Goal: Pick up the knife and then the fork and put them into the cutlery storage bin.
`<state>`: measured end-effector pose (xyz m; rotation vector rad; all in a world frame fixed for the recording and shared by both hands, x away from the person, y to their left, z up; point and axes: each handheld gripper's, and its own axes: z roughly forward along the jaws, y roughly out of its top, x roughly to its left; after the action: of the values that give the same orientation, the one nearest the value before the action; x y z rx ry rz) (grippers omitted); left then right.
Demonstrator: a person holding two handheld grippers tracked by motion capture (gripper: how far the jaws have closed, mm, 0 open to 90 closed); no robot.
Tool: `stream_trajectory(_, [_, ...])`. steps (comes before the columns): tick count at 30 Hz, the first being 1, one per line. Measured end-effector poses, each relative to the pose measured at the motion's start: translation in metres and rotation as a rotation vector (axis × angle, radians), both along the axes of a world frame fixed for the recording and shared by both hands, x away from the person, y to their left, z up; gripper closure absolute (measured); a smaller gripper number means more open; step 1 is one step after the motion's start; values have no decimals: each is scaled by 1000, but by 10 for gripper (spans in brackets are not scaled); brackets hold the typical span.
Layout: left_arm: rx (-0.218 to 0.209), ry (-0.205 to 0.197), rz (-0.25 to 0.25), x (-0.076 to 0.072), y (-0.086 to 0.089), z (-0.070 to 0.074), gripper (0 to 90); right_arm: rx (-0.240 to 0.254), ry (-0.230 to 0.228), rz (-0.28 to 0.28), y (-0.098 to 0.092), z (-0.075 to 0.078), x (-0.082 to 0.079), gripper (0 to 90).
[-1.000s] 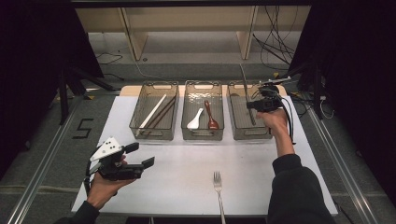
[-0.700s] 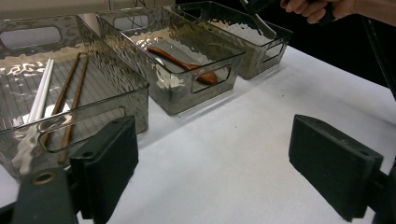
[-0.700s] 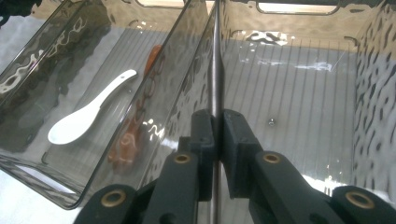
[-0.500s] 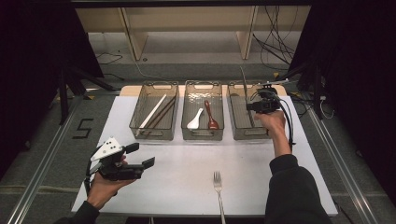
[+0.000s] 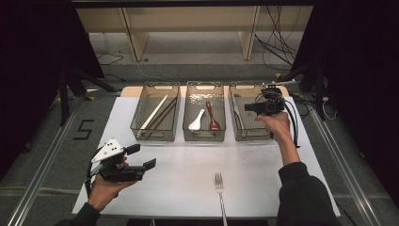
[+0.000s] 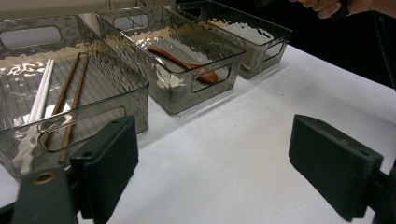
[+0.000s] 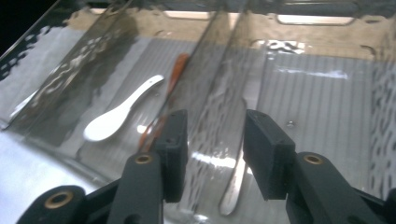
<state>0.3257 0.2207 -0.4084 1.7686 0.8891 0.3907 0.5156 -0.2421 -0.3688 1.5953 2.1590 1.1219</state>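
A: Metal utensil (image 7: 235, 184) is seen lying flat in the right bin (image 5: 244, 134), below the right gripper (image 7: 214, 140). Long axis runs front to back along the bin, handle end toward the near wall.

B: Grip state? Going left to right?

A: Left gripper (image 5: 141, 157) is held wide open over bare table. Chopsticks (image 5: 157, 113) are in the left bin, two spoons (image 5: 207, 117) in the middle one, a fork (image 5: 219, 186) on the mat. Right gripper's jaws have just been opening; nothing is pinched. A bin wall stands beside it.
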Motion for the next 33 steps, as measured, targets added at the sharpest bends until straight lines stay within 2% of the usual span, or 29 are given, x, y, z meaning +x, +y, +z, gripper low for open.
stream_trajectory(7, [4, 5, 0, 1, 1, -1, 152, -22, -37, 91, 12, 5, -25, 510])
stream_trajectory(11, [5, 5, 1, 1, 1, -1, 152, -19, -57, 131, 17, 6, -42, 462])
stream_trajectory(14, [2, 6, 5, 1, 1, -1, 152, -19, -70, 169, 22, 6, -58, 427])
stream_trajectory(17, [4, 8, 6, 1, 1, -1, 152, -43, -79, 211, 31, 5, -77, 406])
stream_trajectory(21, [7, 4, 6, 1, 1, -1, 152, -26, -73, 261, 38, 0, -99, 398])
stream_trajectory(24, [5, 5, 8, 1, 1, -1, 152, -13, -62, 294, 41, -6, -114, 418])
stream_trajectory(27, [6, 6, 6, 2, 1, -1, 152, -29, -48, 337, 44, -15, -127, 456])
stream_trajectory(33, [8, 8, 7, 2, 1, -1, 152, -46, -15, 411, 48, -34, -148, 615])
